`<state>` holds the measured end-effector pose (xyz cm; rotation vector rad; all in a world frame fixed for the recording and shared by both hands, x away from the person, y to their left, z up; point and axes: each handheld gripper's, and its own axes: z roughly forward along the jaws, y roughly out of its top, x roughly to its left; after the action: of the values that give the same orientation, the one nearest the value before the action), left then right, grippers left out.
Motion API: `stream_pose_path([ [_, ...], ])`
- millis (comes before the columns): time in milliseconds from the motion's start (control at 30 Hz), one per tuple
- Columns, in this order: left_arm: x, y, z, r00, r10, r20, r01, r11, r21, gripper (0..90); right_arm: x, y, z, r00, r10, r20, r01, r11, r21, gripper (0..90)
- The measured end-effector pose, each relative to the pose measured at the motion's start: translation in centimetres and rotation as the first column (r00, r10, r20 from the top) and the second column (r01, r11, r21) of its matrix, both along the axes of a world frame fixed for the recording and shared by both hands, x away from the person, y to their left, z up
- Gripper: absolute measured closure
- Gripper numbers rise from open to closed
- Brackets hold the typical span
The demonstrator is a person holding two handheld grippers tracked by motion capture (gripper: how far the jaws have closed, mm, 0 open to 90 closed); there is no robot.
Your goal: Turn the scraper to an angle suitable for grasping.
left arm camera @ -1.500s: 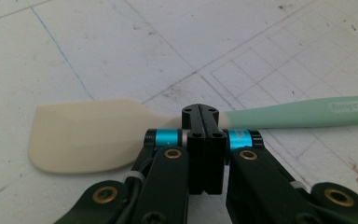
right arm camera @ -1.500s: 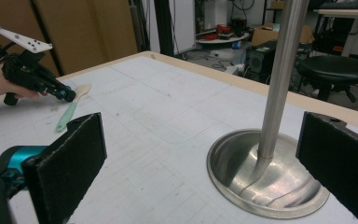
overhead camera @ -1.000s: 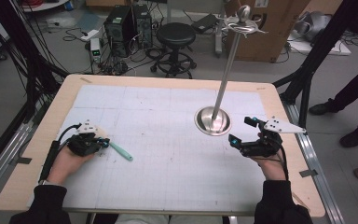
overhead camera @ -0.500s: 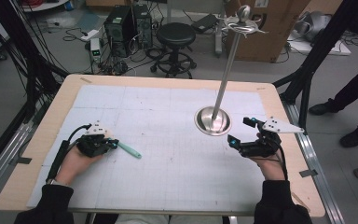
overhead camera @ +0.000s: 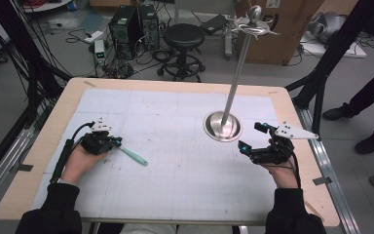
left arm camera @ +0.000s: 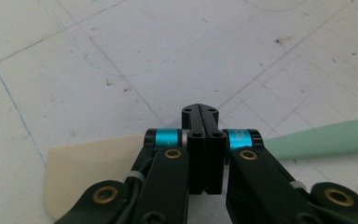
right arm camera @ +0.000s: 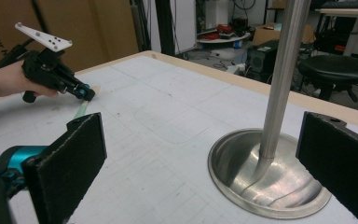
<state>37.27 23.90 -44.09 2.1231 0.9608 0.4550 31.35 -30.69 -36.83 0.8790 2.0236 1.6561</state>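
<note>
Two claws: both low at the near side of the surface (overhead camera: 175, 195), one at each end.
Left claw (left arm camera: 199, 109): jaws pressed flat together, no gap between them.
Under its tips: the spatula (left arm camera: 326, 140) runs crosswise, cream blade to one side and green handle to the other; whether it is pinched or only pressed down, I cannot tell.
Spatula's place: flat on the surface at the left, handle poking out from the left claw toward the middle, well apart from the stand (overhead camera: 236, 73).
Right claw (overhead camera: 250, 135): jaws wide apart, nothing between the pads, waiting just beside the stand's round base.
Stand: upright on the right half of the surface, its top arms bare.
Done so far: by the look of it, only the first contact; the left claw is on the spatula.
Left to do: likely nearly all of it. Lift the spatula, carry it across, and bring it to the stand or hand it to the open right claw.
Watch for: a thin tool lying flat is hard to raise from a shut claw; it could slide instead of lifting.
</note>
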Motion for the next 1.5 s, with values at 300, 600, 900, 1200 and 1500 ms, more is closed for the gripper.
stream_pose_path([
  [300, -0.1, -0.2, 0.0, 0.9999, -0.012, -0.004, 0.012, 0.9989, 0.045, 90.0, 0.0, 0.0, 0.0, 1.0, 0.001, 0.0, -0.001, 1.0, -0.003, 0.7],
  [600, -1.1, -0.2, 0.5, 0.999, -0.015, -0.042, 0.018, 0.996, 0.087, 90.0, -0.1, 0.0, 0.0, 1.0, 0.001, 0.002, -0.001, 1.0, -0.004, 0.7],
  [900, -3.2, 0.6, 0.6, 0.9984, -0.02, -0.052, 0.024, 0.9957, 0.089, 90.0, -0.3, -0.1, -0.1, 1.0, 0.0, -0.002, 0.0, 1.0, -0.005, 0.7],
  [1200, -5.6, 1.3, 0.4, 0.9993, -0.004, -0.036, 0.006, 0.9978, 0.065, 90.0, -0.3, 0.3, -0.2, 1.0, 0.008, -0.006, -0.008, 0.9999, -0.013, 0.7],
  [1500, -8.1, 0.2, 1.8, 0.9964, -0.076, 0.038, 0.077, 0.9968, -0.023, 90.0, -0.2, 0.1, -0.2, 1.0, 0.008, -0.002, -0.008, 0.9999, -0.007, 0.7],
])
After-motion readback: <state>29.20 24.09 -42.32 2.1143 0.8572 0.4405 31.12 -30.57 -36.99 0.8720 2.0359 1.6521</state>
